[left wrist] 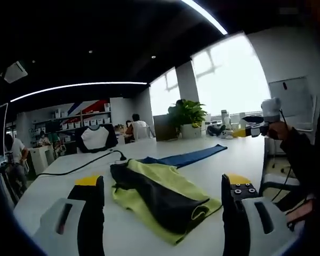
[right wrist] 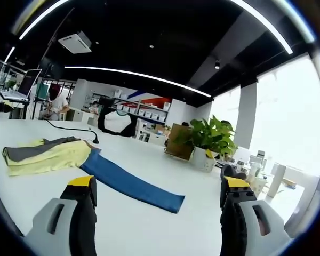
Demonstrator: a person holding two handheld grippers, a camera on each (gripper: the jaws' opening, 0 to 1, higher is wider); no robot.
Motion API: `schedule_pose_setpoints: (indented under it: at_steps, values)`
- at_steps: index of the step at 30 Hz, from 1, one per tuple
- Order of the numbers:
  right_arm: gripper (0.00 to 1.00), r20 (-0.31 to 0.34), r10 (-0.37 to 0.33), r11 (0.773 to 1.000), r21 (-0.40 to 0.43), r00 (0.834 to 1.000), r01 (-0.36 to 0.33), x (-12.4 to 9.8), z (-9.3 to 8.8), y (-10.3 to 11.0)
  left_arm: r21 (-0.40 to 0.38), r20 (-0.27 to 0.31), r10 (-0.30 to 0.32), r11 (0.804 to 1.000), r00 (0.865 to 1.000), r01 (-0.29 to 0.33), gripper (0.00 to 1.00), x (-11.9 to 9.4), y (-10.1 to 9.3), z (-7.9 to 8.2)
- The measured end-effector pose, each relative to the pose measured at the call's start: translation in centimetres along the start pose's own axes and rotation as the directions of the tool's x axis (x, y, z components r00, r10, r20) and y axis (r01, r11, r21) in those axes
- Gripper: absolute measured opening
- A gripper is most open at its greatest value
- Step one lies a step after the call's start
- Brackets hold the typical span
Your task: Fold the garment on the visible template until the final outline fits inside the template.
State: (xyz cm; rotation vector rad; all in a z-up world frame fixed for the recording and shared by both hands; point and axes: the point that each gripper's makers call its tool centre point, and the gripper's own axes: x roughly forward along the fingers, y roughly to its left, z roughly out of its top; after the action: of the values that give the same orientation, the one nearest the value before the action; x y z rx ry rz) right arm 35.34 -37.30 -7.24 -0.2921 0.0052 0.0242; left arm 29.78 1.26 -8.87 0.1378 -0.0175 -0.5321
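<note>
In the left gripper view we see our left gripper (left wrist: 162, 205) at the bottom of the frame, its two black jaws with yellow tips spread wide and holding nothing. Between and just beyond them, in the lower centre, lies the crumpled yellow-green and dark grey fabric garment (left wrist: 160, 197) on the white table (left wrist: 229, 160). Behind it, toward the centre right, a long blue flat strip (left wrist: 189, 157) stretches away across the tabletop, its near end touching the garment. A black cable (left wrist: 80, 166) runs along the table at centre left. At the right edge, our right gripper (left wrist: 256, 125) shows held up in a hand, above the table; we cannot tell how its jaws stand from here. A green potted plant (left wrist: 188, 116) stands at the far end of the table, upper centre.

In the right gripper view, the right gripper (right wrist: 157, 205) has its jaws wide apart and empty at the bottom of the frame. The garment (right wrist: 48, 154) lies at centre left, well apart from the jaws, with the blue strip (right wrist: 130, 184) reaching from it toward the centre. The plant (right wrist: 213, 138) stands right of centre.
</note>
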Motion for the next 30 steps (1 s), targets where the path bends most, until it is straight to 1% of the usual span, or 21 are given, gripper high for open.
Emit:
schedule_pose_setpoints:
  at_steps: [2, 4, 9, 12, 15, 19, 21, 22, 23, 24, 25, 27, 29, 30]
  values:
    - [0.99, 0.003, -0.003, 1.000, 0.001, 1.000, 0.003, -0.3, 0.1, -0.1, 0.031, -0.035, -0.017, 0.999, 0.999, 0.018, 0.96, 0.7, -0.7, -0.7]
    - [0.99, 0.006, -0.009, 1.000, 0.008, 1.000, 0.009, -0.5, 0.2, -0.2, 0.045, -0.058, -0.033, 0.998, 0.998, 0.035, 0.96, 1.1, -1.3, -1.2]
    - [0.99, 0.005, -0.033, 0.999, 0.018, 0.999, 0.032, -0.8, 0.1, -0.8, 0.071, -0.094, -0.061, 0.995, 0.994, 0.067, 0.93, 2.5, -2.4, -2.2]
    - [0.99, 0.002, -0.035, 0.999, 0.024, 0.999, 0.034, -0.9, 0.0, -0.9, 0.116, -0.127, -0.064, 0.990, 0.990, 0.079, 0.92, 3.2, -2.8, -2.9]
    - [0.99, 0.006, -0.035, 0.999, 0.032, 0.999, 0.035, -1.1, 0.0, -1.0, 0.137, -0.138, -0.064, 0.987, 0.988, 0.083, 0.90, 3.5, -3.0, -3.2]
    - [0.99, 0.003, -0.034, 0.999, 0.035, 0.999, 0.034, -1.2, 0.0, -1.0, 0.152, -0.159, -0.079, 0.983, 0.984, 0.103, 0.85, 3.9, -3.3, -3.6]
    - [0.99, 0.001, -0.034, 0.999, 0.039, 0.999, 0.034, -1.2, 0.0, -1.0, 0.163, -0.187, -0.092, 0.979, 0.978, 0.123, 0.81, 4.2, -3.6, -4.2]
    - [0.99, -0.001, -0.033, 0.999, 0.042, 0.999, 0.033, -1.3, -0.1, -1.0, 0.171, -0.216, -0.104, 0.975, 0.971, 0.142, 0.78, 4.4, -3.8, -4.8]
    - [0.99, -0.002, -0.033, 0.998, 0.045, 0.999, 0.034, -1.3, -0.1, -1.0, 0.178, -0.231, -0.115, 0.971, 0.966, 0.159, 0.76, 4.5, -4.1, -5.1]
    - [0.99, -0.005, -0.033, 0.998, 0.047, 0.999, 0.033, -1.3, -0.2, -1.1, 0.184, -0.245, -0.133, 0.966, 0.960, 0.181, 0.70, 4.6, -4.5, -5.3]
    - [0.99, -0.005, -0.033, 0.998, 0.048, 0.999, 0.033, -1.3, -0.2, -1.1, 0.188, -0.255, -0.146, 0.962, 0.956, 0.197, 0.66, 4.6, -4.8, -5.5]
    - [0.99, -0.003, -0.034, 0.998, 0.053, 0.999, 0.034, -1.3, -0.2, -1.1, 0.184, -0.265, -0.152, 0.961, 0.952, 0.205, 0.57, 4.7, -5.1, -5.5]
    - [0.98, -0.001, -0.030, 0.998, 0.053, 1.000, 0.030, -1.3, -0.2, -0.9, 0.175, -0.273, -0.162, 0.961, 0.948, 0.214, 0.52, 4.9, -5.3, -5.6]
    - [0.98, -0.003, -0.026, 0.998, 0.055, 1.000, 0.026, -1.3, -0.3, -0.8, 0.172, -0.283, -0.170, 0.959, 0.944, 0.225, 0.48, 5.0, -5.4, -5.8]
